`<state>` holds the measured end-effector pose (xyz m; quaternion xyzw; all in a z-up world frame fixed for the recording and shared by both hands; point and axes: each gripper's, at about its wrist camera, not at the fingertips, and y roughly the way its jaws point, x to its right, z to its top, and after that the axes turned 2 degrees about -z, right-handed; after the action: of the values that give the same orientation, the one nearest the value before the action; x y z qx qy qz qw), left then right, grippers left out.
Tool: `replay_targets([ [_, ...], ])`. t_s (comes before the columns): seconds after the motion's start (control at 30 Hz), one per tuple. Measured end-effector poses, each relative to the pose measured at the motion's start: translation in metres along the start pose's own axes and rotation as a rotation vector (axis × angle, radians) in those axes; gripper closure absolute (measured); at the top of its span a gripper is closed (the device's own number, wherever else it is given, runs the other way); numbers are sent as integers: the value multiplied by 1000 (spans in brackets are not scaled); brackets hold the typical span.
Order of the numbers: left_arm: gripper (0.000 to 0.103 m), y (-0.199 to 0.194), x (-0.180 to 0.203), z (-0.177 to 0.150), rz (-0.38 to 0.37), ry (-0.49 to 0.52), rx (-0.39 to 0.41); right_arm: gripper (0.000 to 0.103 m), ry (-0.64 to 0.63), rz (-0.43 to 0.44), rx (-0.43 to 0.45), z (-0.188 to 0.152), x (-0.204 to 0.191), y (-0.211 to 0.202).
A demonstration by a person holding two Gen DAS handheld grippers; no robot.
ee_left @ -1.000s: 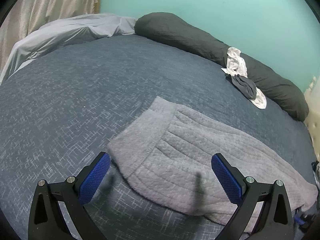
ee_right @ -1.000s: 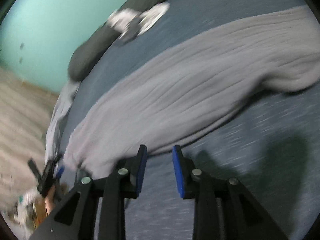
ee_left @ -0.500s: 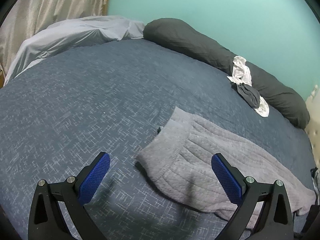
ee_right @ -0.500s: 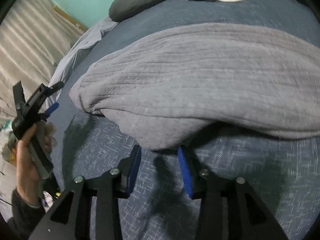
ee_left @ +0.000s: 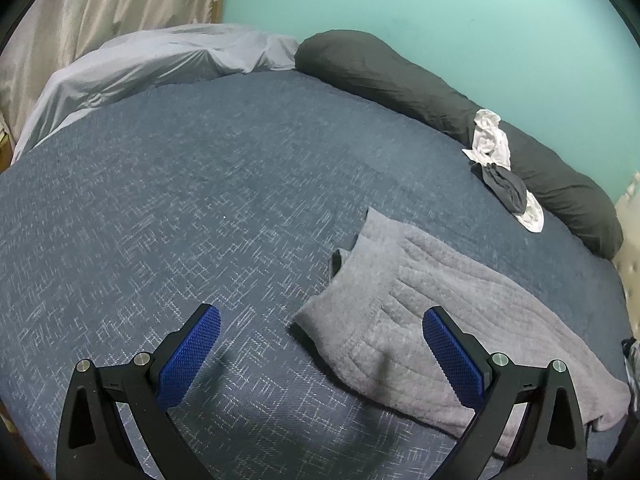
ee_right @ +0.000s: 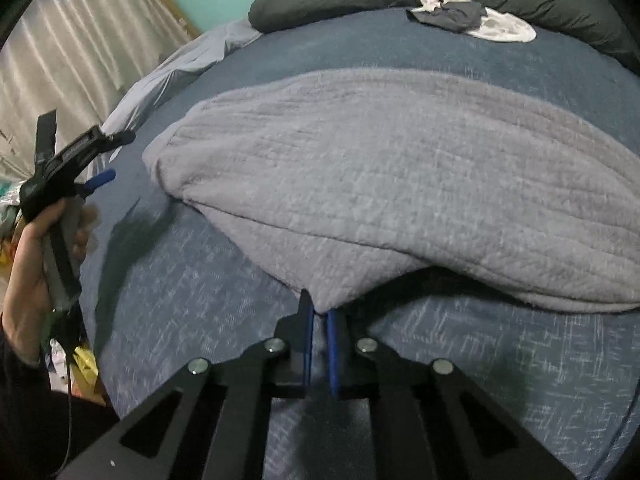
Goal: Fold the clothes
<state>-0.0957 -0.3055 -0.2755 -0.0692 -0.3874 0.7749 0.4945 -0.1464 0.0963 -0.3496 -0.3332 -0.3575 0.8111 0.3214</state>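
teal wall [ee_left: 440, 12] and pale curtains [ee_left: 100, 4] back a bed [ee_left: 200, 184] covered in a blue-grey woven spread, with a long dark bolster pillow [ee_left: 400, 76] along its far edge and a light grey sheet [ee_left: 160, 60] bunched at the far left corner. a grey ribbed garment [ee_right: 400, 168] lies spread across the near right part of the bed. the right gripper [ee_right: 319, 322] has its jaws pressed together on the near edge of the garment, pinching a peak of cloth slightly raised off the spread. the left gripper [ee_left: 322, 344], held in a person's hand [ee_right: 36, 248] at the left, hangs above the bed with jaws spread wide, the garment's left corner just beyond them, untouched. small white and dark clothes [ee_left: 500, 168] lie heaped against the bolster at the far right.
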Motion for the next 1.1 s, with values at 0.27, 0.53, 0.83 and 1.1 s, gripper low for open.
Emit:
replay_targets([
  [0.27,0,-1,4,-1,1,9,-1,97,54,63,-44,-1,11,6],
  [0.53,0,-1,5,0,3,0,5,97,149,97,3,9,27,-23],
  [0.83,0,-3,8,2,1,9,8,97,214,85,-20,10,32,4],
  [1.1,0,-2,5,2,2,3,6,97,202,77,10,14,31,-11],
])
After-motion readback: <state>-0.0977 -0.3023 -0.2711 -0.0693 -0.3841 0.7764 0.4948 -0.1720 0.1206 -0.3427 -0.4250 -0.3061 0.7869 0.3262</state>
